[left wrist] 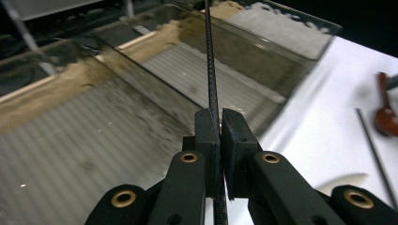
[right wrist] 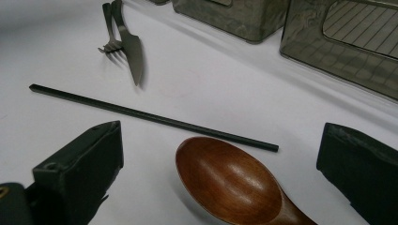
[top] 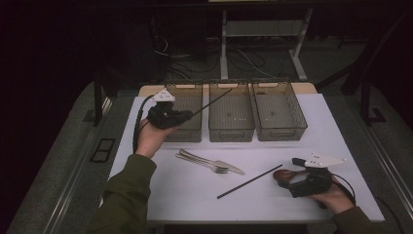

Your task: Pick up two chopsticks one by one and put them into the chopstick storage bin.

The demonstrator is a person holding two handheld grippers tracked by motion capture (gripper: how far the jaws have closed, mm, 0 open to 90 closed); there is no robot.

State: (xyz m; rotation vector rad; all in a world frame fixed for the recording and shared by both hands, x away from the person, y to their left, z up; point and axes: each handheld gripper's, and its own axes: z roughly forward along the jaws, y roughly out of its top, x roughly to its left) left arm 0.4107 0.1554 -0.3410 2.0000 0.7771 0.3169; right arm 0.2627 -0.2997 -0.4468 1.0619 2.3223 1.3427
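The left gripper (top: 187, 116) is held up above the counter (top: 195, 187), over the near end of the left bin (top: 187, 105), and its fingers (left wrist: 206, 136) are pinched almost together on a thin black chopstick (top: 213, 101) — the rod is clamped between the pads and slants up and away over the middle bin (top: 231, 112). In the left gripper view the chopstick's surface is seen to be finely ribbed, matte and dark.

The right gripper (top: 288, 179) is rested low on the counter at the near right, its fingers (right wrist: 84, 164) spread wide. Between them, untouched, a wooden spoon (right wrist: 230, 180) is laid bowl up — smooth, glossy, reddish-brown, oval. Just beyond the spoon's bowl a second black chopstick (right wrist: 150, 117) is stretched flat on the white surface, straight and slender.

Further out, a metal knife (right wrist: 131, 44) and fork (right wrist: 109, 33) are laid side by side, touching, dull grey with a soft sheen.

Three smoky translucent plastic bins are lined up at the far edge, the right bin (top: 278, 109) included; ribbed floors and rectangular walls are shown. The counter is covered in plain white.
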